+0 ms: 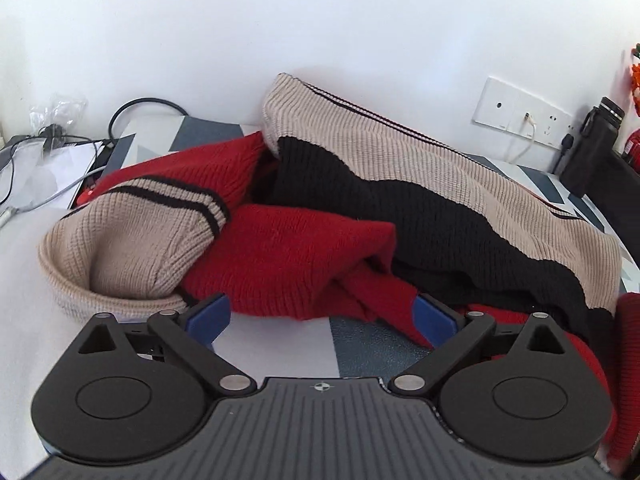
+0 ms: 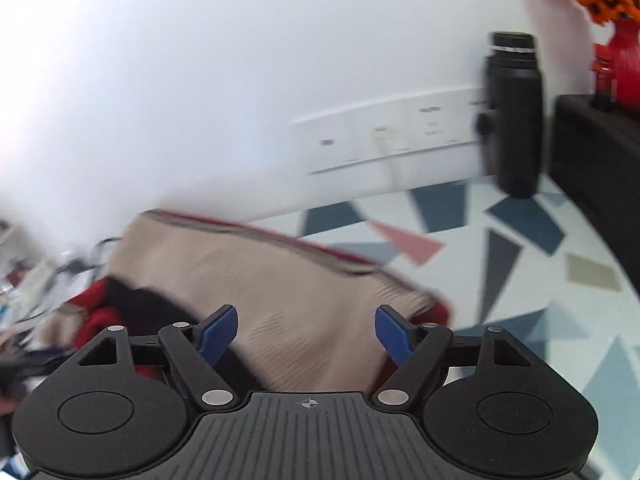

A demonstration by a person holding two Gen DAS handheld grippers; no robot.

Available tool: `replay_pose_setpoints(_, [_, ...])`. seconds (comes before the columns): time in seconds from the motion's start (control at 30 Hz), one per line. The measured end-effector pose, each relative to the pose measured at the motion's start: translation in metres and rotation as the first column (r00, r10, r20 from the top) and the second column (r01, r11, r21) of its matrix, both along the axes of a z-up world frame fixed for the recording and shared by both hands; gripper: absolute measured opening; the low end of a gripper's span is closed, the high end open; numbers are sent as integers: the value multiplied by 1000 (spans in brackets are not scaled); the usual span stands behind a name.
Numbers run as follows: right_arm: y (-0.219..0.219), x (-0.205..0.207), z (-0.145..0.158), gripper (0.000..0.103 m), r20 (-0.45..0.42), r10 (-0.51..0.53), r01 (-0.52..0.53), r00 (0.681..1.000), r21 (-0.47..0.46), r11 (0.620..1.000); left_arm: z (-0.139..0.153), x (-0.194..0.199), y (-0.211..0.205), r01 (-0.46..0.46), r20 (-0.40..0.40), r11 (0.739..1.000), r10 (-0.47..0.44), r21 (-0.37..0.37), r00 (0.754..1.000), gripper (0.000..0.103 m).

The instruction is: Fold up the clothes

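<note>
Fingers of both grippers, left (image 1: 322, 316) and right (image 2: 306, 334), wide apart, empty, above sweater (image 1: 400, 216).

I've got one knit sweater (image 1: 400, 200) in front of me, beige, black and red blocks with thin dark stripes near the ribbed edges. It's crumpled, not flat, heaped on the patterned desk (image 2: 520, 280) against the wall. A beige cuffed sleeve (image 1: 132, 248) flops over at the left, red folds bunched beneath it.
</note>
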State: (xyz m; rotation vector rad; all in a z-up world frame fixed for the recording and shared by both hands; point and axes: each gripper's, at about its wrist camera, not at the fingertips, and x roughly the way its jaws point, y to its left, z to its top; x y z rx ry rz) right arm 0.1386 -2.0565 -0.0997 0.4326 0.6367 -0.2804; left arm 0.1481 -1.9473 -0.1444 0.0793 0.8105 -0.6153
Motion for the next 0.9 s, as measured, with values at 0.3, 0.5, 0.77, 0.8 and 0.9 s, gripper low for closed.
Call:
replay_pose_setpoints(0.3, [-41,100,-100,19,-300,41,-105,953,-201,974,0,25,-13,-71,-43,997,71,-13,997,100])
replay_pose_setpoints(0.5, [-52,74,-100,14,-300,42,-114,953,-226,968,-6,40,-51,-34,-76,999,32,-26,997,100])
replay_pose_setpoints(0.77, [-59,5,-99,15,-328,-49,-16,943,-193,981,-9,48,-132,112,-87,993,-115,-43,990,100])
replay_pose_setpoints(0.8, [-55,-4,-98,15,-334,-58,-5,941,-185,983,-7,47,-139,115,-96,992,-120,-59,988,100])
replay_pose_setpoints(0.9, [-41,-31,-95,21,-314,-81,31,946,-162,986,3,34,-147,152,-98,982,-164,-116,982,100])
